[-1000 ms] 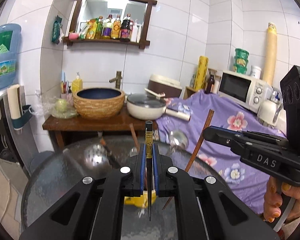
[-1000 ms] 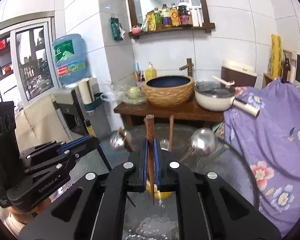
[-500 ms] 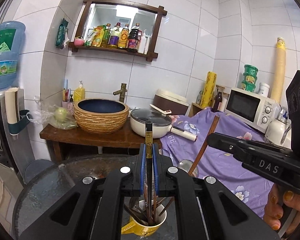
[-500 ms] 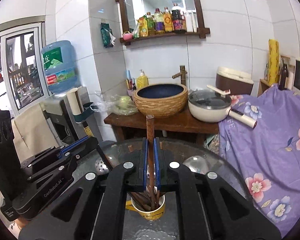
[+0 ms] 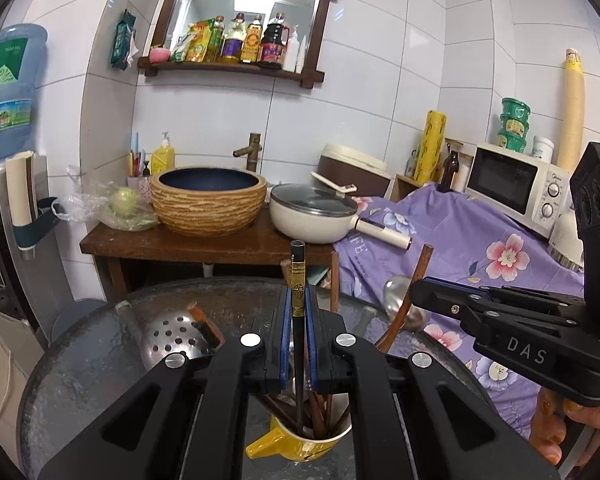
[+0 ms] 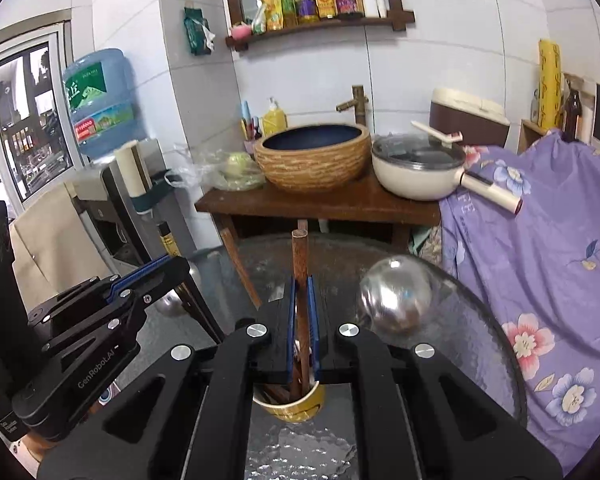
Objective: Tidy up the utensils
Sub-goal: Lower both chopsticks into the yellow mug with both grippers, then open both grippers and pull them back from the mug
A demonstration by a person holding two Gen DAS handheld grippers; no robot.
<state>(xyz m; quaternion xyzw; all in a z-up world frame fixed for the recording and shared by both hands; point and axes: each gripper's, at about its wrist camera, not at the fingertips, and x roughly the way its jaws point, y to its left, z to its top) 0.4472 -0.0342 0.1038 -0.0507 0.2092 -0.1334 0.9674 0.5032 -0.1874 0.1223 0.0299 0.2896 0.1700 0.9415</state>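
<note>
While both grippers hung over a round glass table [image 5: 80, 380], each was clamped on a single chopstick. At the far left of the left wrist view, a water bottle [image 5: 8, 92] was seen on a dispenser. Nearer the middle, a slotted ladle [image 5: 172, 338] lay on the glass. The left gripper [image 5: 296, 344] was closed on a black chopstick [image 5: 298, 280] with a gold band, held upright, its lower end down inside a yellow mug [image 5: 300, 446] among other chopsticks. To the right, a shiny ladle [image 5: 398, 292] was seen past the table's edge, and the right gripper [image 5: 420, 292] was pinched on a brown chopstick [image 5: 418, 276], tilted. A hand [image 5: 560, 432] was seen under that gripper at the far right.

In the right wrist view, the left gripper [image 6: 180, 264] was seen at the left with the black chopstick [image 6: 168, 240] between its blue pads. In the middle, the brown chopstick [image 6: 300, 260] was held upright over the mug [image 6: 296, 404], its lower end inside. The shiny ladle [image 6: 396, 296] appeared to the right, above the glass.
</note>
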